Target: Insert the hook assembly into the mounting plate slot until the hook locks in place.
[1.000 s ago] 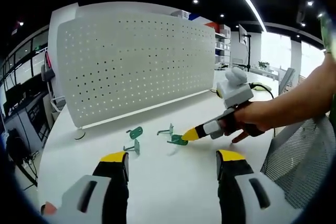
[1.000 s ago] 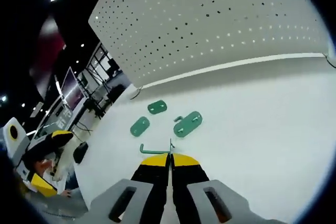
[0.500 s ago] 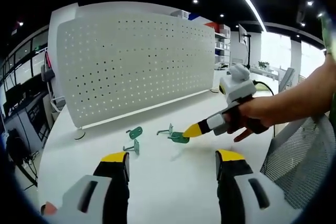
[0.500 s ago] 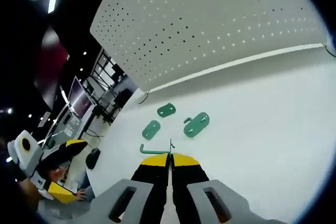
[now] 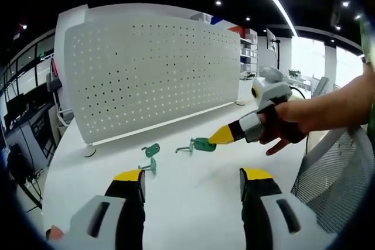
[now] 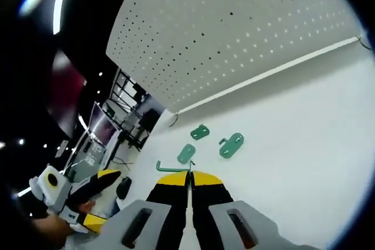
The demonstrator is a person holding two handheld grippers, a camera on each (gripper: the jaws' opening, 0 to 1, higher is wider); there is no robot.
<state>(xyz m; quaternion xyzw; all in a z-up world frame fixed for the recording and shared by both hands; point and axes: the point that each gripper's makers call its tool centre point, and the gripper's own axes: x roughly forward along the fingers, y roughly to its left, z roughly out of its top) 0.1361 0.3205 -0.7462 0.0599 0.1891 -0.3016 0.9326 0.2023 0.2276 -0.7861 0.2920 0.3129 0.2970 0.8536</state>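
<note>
Here the right gripper [image 6: 188, 175] pinches a green hook [image 6: 170, 167] above the white table [image 6: 304, 144]. The left gripper [image 5: 190, 182] is spread, holding nothing. Two green plates [image 6: 232, 145] lie near the pegboard [image 6: 246, 33] at the table's far edge.

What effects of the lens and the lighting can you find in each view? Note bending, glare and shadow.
Left gripper view: the pegboard bows outward, ceiling spotlights glare, and the lifted green hook casts a soft shadow on the white table. Right gripper view: the pegboard's base curves, and a light streak smears at upper left.
</note>
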